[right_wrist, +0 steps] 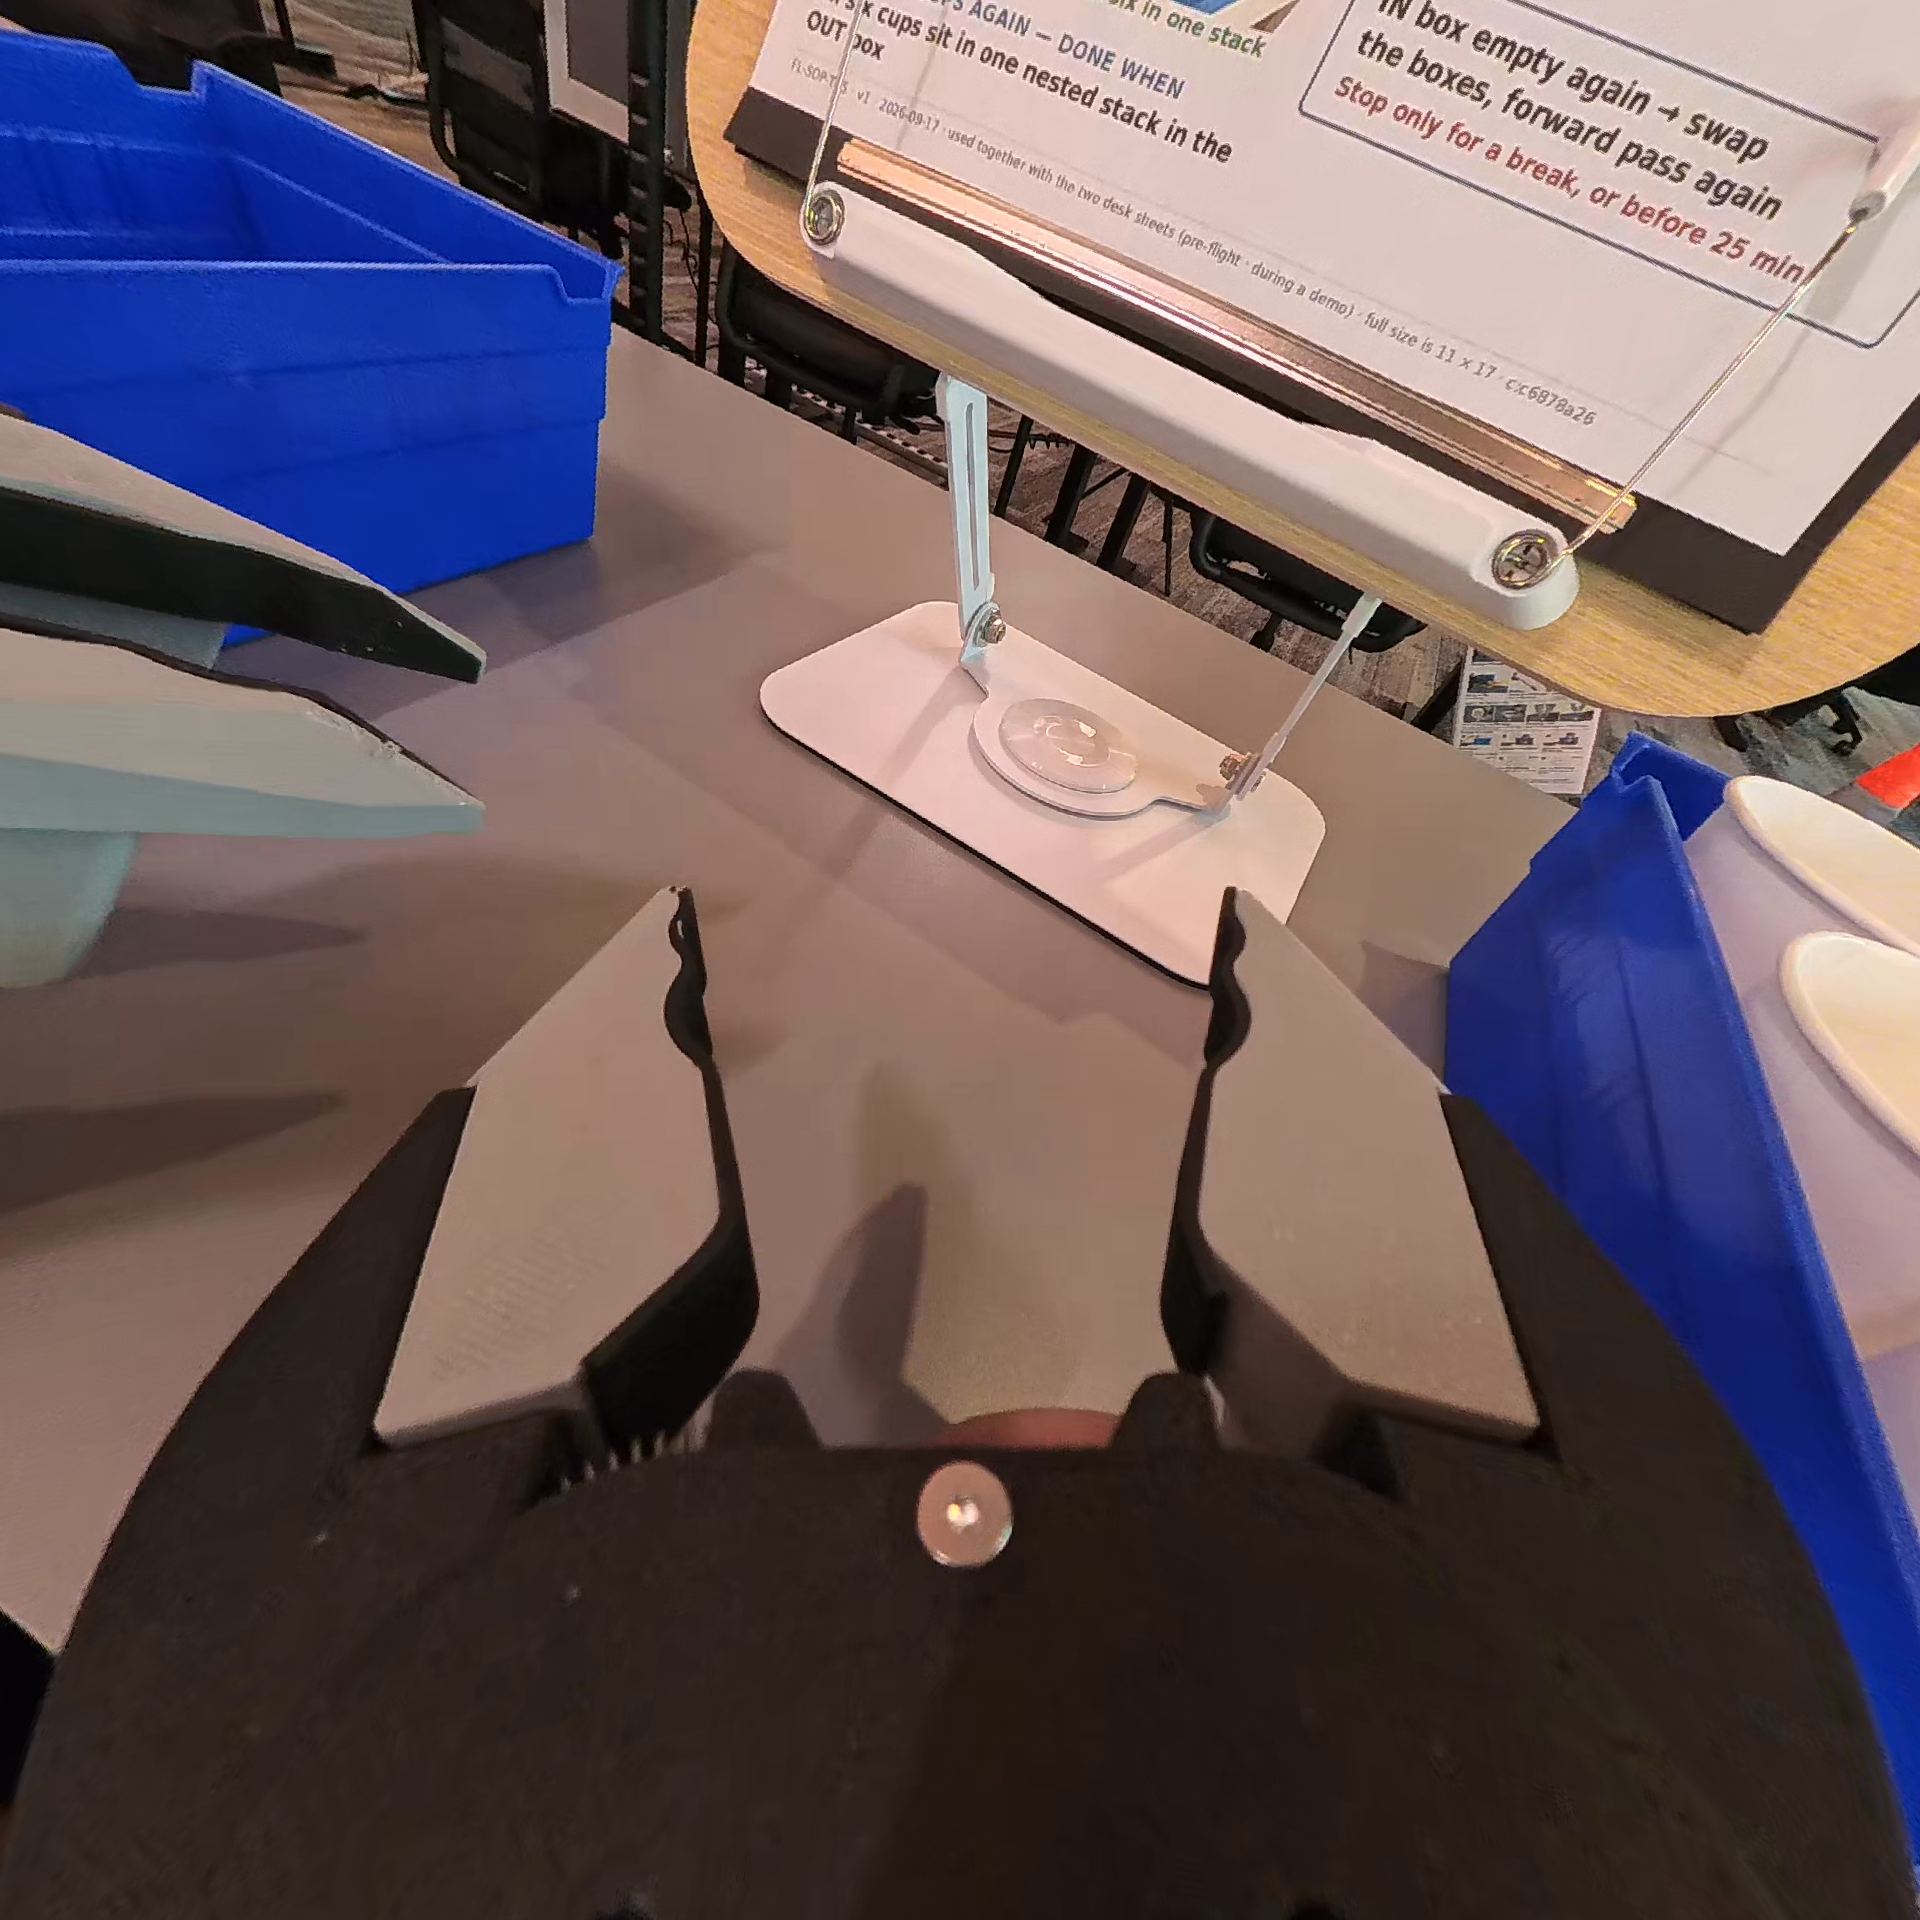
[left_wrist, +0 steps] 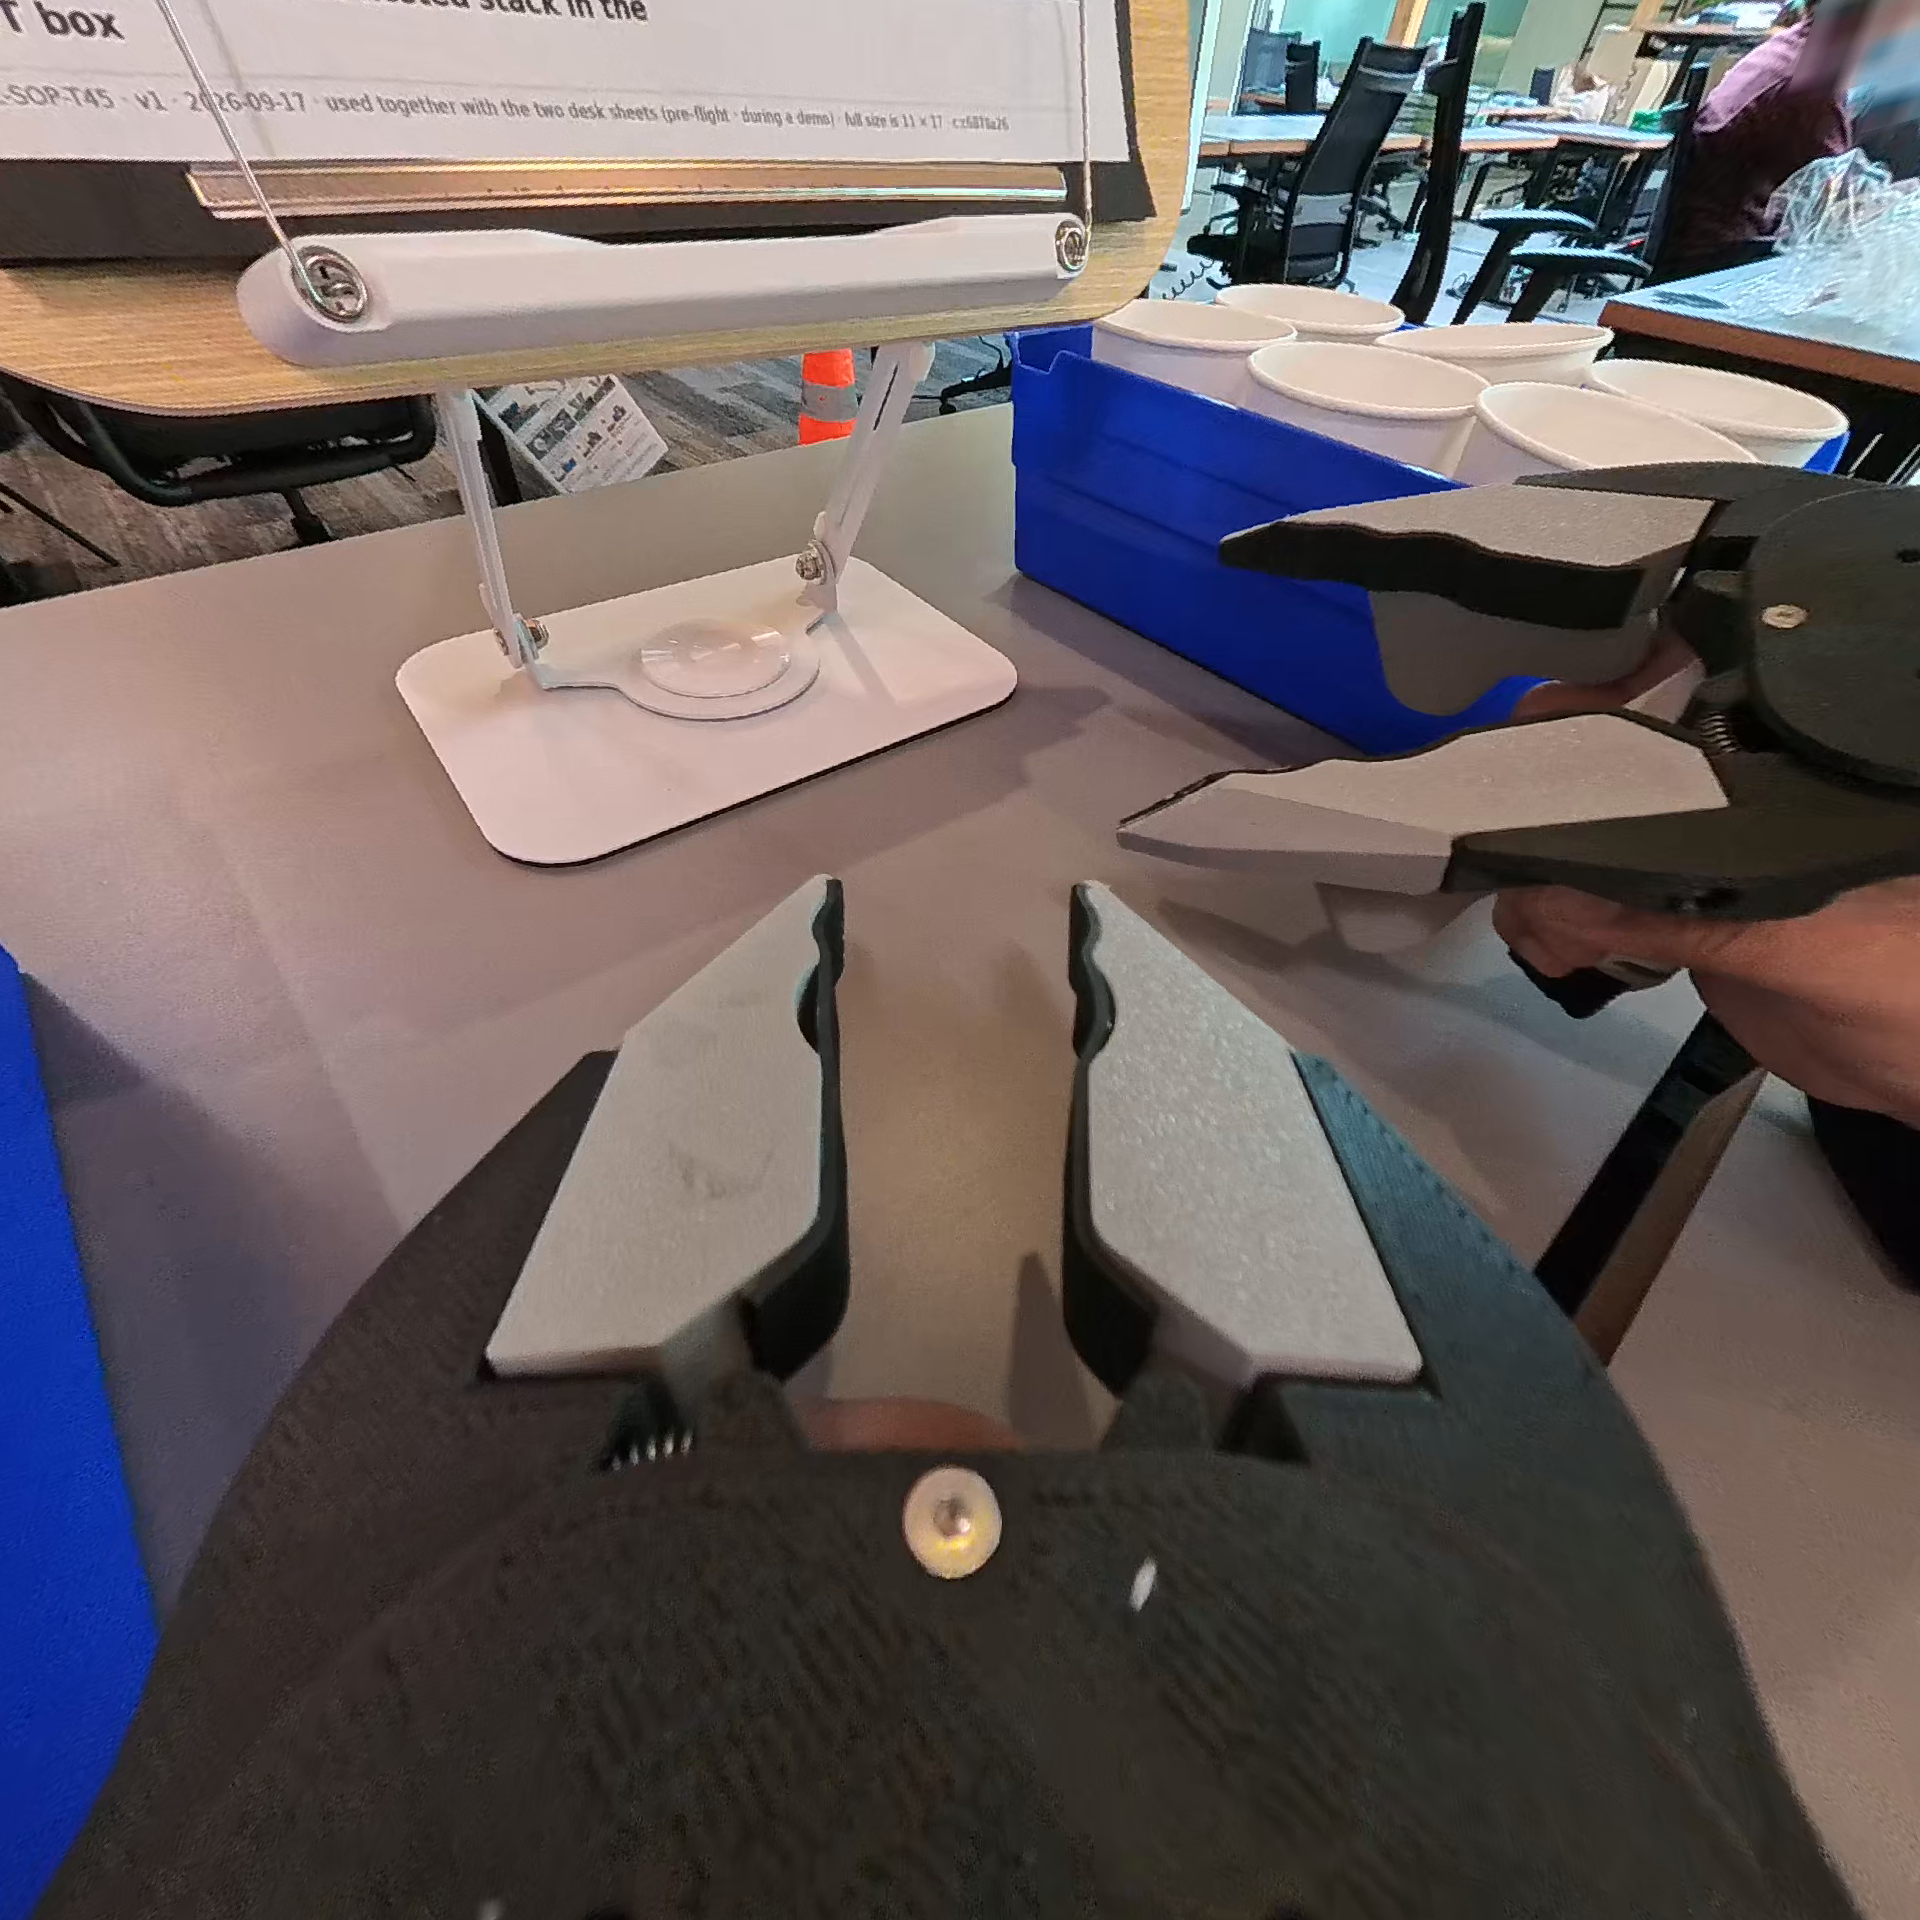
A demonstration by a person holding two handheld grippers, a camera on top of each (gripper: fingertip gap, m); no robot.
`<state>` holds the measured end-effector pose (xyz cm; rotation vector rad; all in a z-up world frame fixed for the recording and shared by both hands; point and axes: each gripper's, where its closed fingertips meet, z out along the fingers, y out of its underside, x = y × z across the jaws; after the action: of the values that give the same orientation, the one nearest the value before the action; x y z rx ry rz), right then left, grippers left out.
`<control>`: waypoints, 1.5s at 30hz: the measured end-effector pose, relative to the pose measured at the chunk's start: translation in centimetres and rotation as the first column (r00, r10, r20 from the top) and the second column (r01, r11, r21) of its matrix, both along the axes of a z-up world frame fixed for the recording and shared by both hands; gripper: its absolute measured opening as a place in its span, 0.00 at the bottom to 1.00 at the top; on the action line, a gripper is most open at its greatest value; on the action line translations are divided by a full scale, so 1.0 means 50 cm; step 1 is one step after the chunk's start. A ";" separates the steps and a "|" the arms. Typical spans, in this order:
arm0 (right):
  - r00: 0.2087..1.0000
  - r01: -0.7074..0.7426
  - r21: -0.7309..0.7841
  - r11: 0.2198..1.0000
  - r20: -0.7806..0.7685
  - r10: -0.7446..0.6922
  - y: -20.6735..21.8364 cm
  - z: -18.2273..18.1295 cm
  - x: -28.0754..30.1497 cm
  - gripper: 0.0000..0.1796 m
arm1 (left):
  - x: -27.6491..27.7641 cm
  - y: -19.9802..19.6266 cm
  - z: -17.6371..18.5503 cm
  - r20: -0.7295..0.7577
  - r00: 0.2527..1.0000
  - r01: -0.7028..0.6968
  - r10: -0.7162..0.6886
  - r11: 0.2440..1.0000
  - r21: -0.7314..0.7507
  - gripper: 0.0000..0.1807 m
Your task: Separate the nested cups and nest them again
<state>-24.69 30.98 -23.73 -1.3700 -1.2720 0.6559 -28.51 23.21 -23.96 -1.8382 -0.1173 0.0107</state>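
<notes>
We find both tools idle above the grey counter (left_wrist: 260,727). Left gripper (left_wrist: 956,904): fingers released, nothing between them. Right gripper (right_wrist: 956,914): fingers spread wider, also empty. Six white paper cups (left_wrist: 1361,400) stand apart, unnested, inside the blue plastic bin (left_wrist: 1195,540) on the right; a second blue plastic bin (right_wrist: 312,364) sits opposite on the left, contents not visible. White document stand w/ printed sheet (left_wrist: 707,717) between them. Judgement: separation looks complete; re-nesting is due. Next move calls for one gripper to close on a cup's rim w/o crushing it.

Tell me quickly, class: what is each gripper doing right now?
Left gripper: open, holding nothing, over the table.
Right gripper: open, holding nothing.
</notes>
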 end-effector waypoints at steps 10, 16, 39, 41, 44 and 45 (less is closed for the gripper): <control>1.000 -0.004 0.000 1.000 0.008 0.004 -0.001 -0.004 -0.002 0.53 | 0.002 0.002 -0.007 -0.002 1.000 0.005 -0.005 1.000 -0.012 0.23; 1.000 -0.006 -0.003 1.000 0.010 0.006 -0.001 -0.006 -0.002 0.53 | 0.004 0.003 -0.010 -0.002 1.000 0.009 -0.009 1.000 -0.017 0.23; 0.998 0.024 0.036 0.999 -0.062 -0.022 0.010 0.038 0.014 0.52 | -0.008 0.000 -0.005 -0.049 0.998 -0.036 0.035 0.999 -0.020 0.26; 0.997 0.029 0.042 0.999 -0.074 -0.026 0.011 0.045 0.016 0.52 | -0.010 0.000 -0.005 -0.052 0.998 -0.041 0.040 0.999 -0.018 0.26; 0.996 0.035 0.048 0.998 -0.087 -0.031 0.013 0.051 0.019 0.52 | -0.012 -0.001 -0.004 -0.051 0.998 -0.046 0.045 0.999 -0.016 0.27; 0.995 0.037 0.049 0.998 -0.090 -0.032 0.014 0.053 0.020 0.52 | -0.013 -0.001 -0.003 -0.052 0.998 -0.046 0.045 0.999 -0.015 0.26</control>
<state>-23.71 31.68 -21.10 -1.3047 -1.1840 0.6501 -29.14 23.16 -24.12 -1.8497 -0.1234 0.0909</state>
